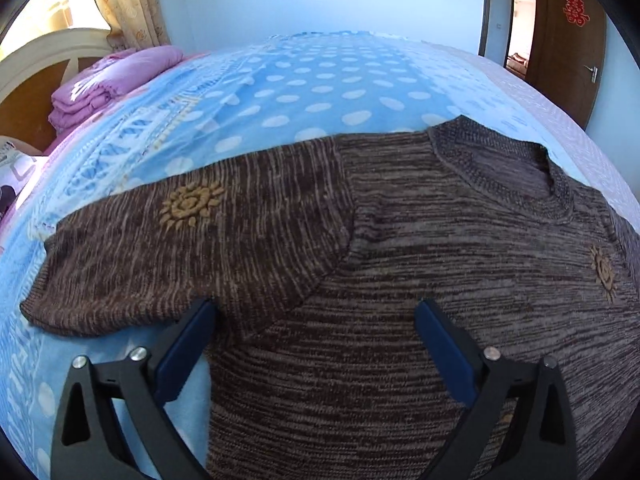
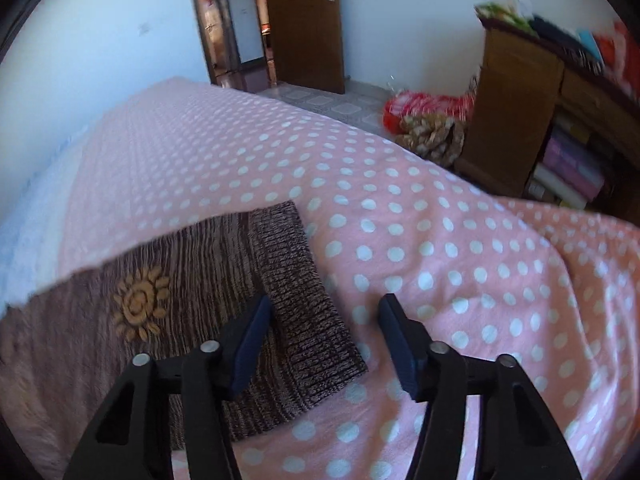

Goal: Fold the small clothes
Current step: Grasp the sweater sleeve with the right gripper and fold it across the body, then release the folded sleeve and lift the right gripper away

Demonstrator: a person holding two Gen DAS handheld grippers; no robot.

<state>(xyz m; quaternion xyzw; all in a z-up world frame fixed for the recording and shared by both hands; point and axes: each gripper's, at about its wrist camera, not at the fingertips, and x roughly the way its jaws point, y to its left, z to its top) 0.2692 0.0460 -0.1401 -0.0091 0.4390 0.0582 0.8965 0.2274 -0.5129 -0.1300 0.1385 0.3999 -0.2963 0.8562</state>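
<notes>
A small brown knit sweater lies flat on the bed, neck hole at the upper right, one sleeve with a yellow sun motif stretched to the left. My left gripper is open and empty, low over the armpit area where that sleeve joins the body. In the right wrist view the other sleeve with a sun motif ends in a ribbed cuff. My right gripper is open, its jaws astride the cuff, holding nothing.
The bed has a blue polka-dot blanket and a pink polka-dot blanket. Folded purple bedding lies by the headboard. A wooden cabinet and bundles on the floor stand beyond the bed's edge.
</notes>
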